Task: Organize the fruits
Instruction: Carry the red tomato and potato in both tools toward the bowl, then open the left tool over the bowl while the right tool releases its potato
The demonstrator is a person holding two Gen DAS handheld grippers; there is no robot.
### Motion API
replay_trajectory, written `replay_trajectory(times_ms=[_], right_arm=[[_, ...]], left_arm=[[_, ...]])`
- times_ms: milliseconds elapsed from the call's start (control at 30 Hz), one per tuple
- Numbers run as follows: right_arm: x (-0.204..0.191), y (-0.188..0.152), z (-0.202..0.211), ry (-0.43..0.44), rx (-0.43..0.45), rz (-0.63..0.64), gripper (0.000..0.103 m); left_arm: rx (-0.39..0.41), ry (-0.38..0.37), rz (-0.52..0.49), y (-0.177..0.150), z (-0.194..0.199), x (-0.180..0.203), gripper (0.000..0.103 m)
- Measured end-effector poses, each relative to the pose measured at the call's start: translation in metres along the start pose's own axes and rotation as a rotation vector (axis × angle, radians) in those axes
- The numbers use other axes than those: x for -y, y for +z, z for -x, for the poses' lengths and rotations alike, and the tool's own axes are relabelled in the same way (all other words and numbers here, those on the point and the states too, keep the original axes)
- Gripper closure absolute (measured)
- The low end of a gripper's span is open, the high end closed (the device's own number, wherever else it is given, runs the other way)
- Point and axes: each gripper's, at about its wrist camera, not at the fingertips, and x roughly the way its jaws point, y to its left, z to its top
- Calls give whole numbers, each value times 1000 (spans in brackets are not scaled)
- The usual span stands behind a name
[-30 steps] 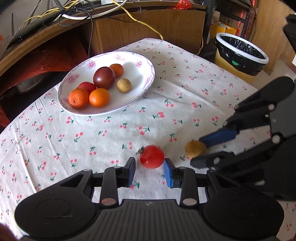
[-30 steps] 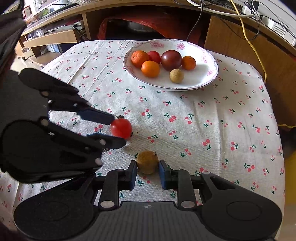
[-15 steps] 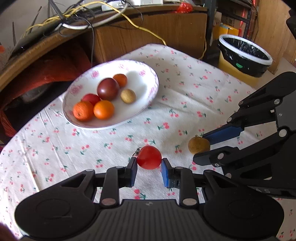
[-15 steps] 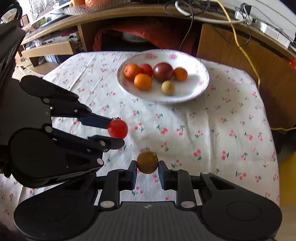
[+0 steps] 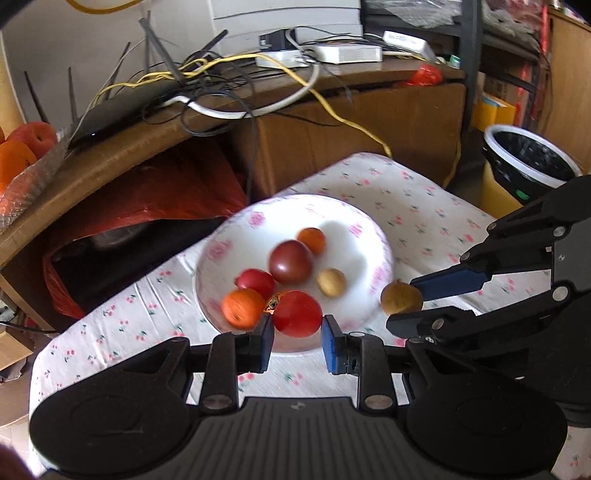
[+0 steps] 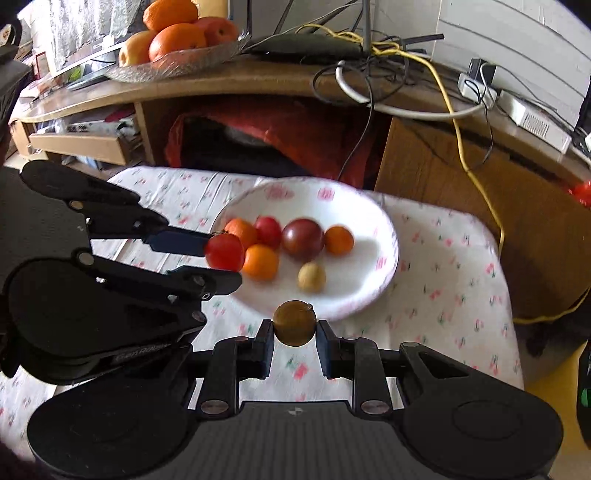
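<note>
The left gripper [image 5: 297, 338] is closed on a red tomato [image 5: 297, 313], its blue pads pressed to the fruit's two sides, and it holds the tomato in the air at the near edge of the white flowered plate [image 5: 360, 236]. The right gripper [image 6: 294, 345] is likewise closed on a small brown fruit [image 6: 294, 322], held up just short of the plate's near rim; its skin is too dim to say what kind of fruit it is. On the plate lie a dark purple-red fruit [image 6: 303, 237], a small tan fruit [image 6: 311, 277], a red fruit [image 6: 268, 230] and three orange fruits; in the left wrist view the nearest orange one [image 6: 261, 262] is almost wholly hidden behind the held tomato. The plate and the cherry-print cloth [image 6: 454, 266] are smeared by blur, so their patterns are hard to read. Far behind, a wooden desk [image 6: 229, 79] carries tangled cables [image 6: 373, 55] and a dish of larger fruit [image 6: 177, 35]. At the far right of the left wrist view, a black-lined bin [image 5: 532, 162] is partly cut off behind the right gripper.
</note>
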Motion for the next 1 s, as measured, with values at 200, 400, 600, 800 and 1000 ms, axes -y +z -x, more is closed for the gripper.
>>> replay_trajectory(times_ms=[200, 400, 600, 800, 1000], right_arm=[[6, 9, -22, -21, 13, -19, 83], [8, 12, -33, -36, 32, -24, 83], [9, 15, -38, -44, 46, -26, 82], [11, 15, -40, -50, 57, -31, 80], [14, 14, -37, -60, 60, -52, 73]], left_arm=[[-22, 28, 28, 3, -21, -12, 67], [-32, 39, 50, 6, -34, -20, 67], [-33, 45, 63, 8, -39, -25, 67], [-31, 55, 64, 9, -39, -26, 66], [-21, 57, 69, 9, -36, -26, 60]])
